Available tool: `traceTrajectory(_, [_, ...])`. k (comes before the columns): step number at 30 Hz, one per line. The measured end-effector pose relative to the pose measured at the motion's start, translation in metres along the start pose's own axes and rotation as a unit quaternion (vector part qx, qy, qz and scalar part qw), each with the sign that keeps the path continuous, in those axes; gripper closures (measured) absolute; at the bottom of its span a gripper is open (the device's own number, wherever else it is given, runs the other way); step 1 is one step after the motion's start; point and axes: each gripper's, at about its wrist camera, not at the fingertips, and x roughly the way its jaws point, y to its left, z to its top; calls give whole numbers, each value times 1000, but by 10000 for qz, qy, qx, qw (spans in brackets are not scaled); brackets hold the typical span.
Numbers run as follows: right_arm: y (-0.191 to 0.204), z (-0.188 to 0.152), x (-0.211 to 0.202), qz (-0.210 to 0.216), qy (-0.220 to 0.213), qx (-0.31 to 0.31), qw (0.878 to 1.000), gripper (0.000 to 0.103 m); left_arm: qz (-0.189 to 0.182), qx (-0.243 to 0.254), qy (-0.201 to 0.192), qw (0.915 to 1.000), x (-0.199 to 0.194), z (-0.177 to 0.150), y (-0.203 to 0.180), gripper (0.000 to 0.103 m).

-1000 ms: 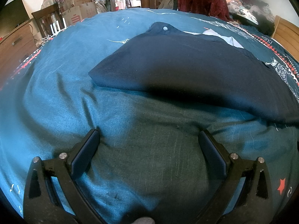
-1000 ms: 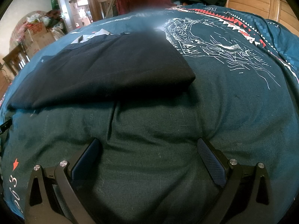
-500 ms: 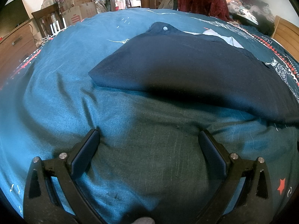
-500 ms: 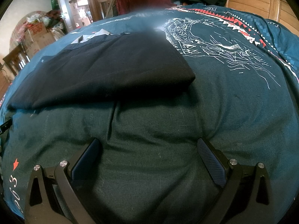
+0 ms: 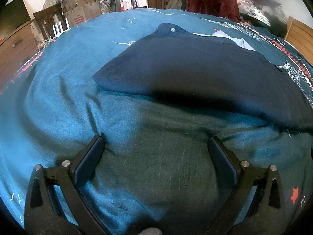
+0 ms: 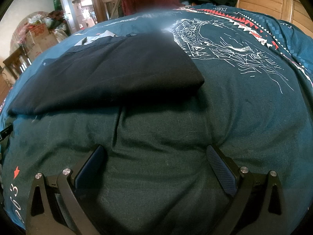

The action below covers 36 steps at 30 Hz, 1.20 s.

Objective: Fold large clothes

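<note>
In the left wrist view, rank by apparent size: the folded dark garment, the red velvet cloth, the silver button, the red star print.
1. folded dark garment
2. red velvet cloth, though it lies farther off, so it may truly be bigger than it looks
3. red star print
4. silver button

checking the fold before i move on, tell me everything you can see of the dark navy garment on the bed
The dark navy garment looks like a smooth woven cloth, folded into a flat, broad slab lying on the teal bedspread. Its near edge is a soft rounded fold with corners at both ends. At the far edge a small pale round button shows, and a light grey inner layer peeks out. Nothing grips it: the left tool and right tool sit open on the spread, short of it.
</note>
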Motion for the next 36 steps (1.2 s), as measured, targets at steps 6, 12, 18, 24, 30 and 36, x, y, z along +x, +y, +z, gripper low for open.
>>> traceTrajectory(6, [1, 0, 0, 0, -2, 2, 10000, 0, -4, -8, 7, 10000, 0, 0, 0, 0])
traceTrajectory(12, [1, 0, 0, 3, -14, 5, 10000, 0, -32, -18, 80, 10000, 0, 2, -2, 0])
traceTrajectory(18, [1, -1, -1, 19, -28, 20, 10000, 0, -324, -179, 197, 9991, -6, 6, 2, 0])
traceTrajectory(24, [3, -4, -4, -36, -40, -8, 10000, 0, -1350, -1109, 132, 9845, -32, 10, 31, 9])
traceTrajectory(30, [6, -5, -5, -97, -31, -55, 9999, 0, -2419, -2498, -187, 9374, -25, 29, 72, 14])
traceTrajectory(36, [6, -5, -5, -113, -19, -65, 9999, 0, -2429, -2767, 209, 9295, 22, 34, 62, 27])
